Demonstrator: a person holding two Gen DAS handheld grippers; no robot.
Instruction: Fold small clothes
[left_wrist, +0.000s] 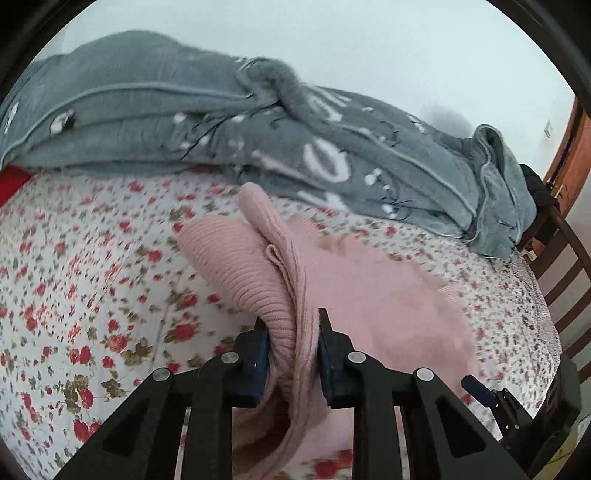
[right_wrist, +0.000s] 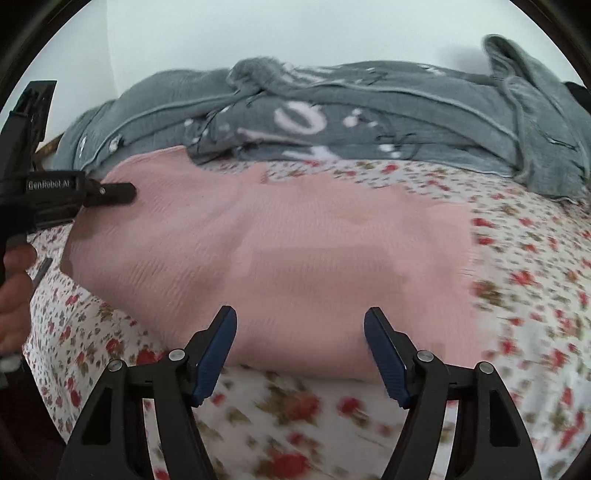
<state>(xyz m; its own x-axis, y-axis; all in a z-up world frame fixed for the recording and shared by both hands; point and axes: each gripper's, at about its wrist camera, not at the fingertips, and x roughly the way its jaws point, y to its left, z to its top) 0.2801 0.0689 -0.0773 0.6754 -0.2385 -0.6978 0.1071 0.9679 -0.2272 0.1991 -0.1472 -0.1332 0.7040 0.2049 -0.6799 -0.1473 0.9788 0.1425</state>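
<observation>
A pink ribbed knit garment lies on the flowered bedsheet. My left gripper is shut on a bunched fold of its left edge, and the fold is lifted off the bed with cloth hanging below the pads. In the right wrist view the garment spreads wide and mostly flat. My right gripper stands open just above its near edge, with nothing pinched. The left gripper shows at the garment's left side, held by a hand. A blue fingertip of the right gripper shows at lower right.
A rumpled grey blanket with white lettering lies along the far side of the bed against the pale wall, also in the right wrist view. A dark wooden chair stands past the bed's right end. Something red peeks out at far left.
</observation>
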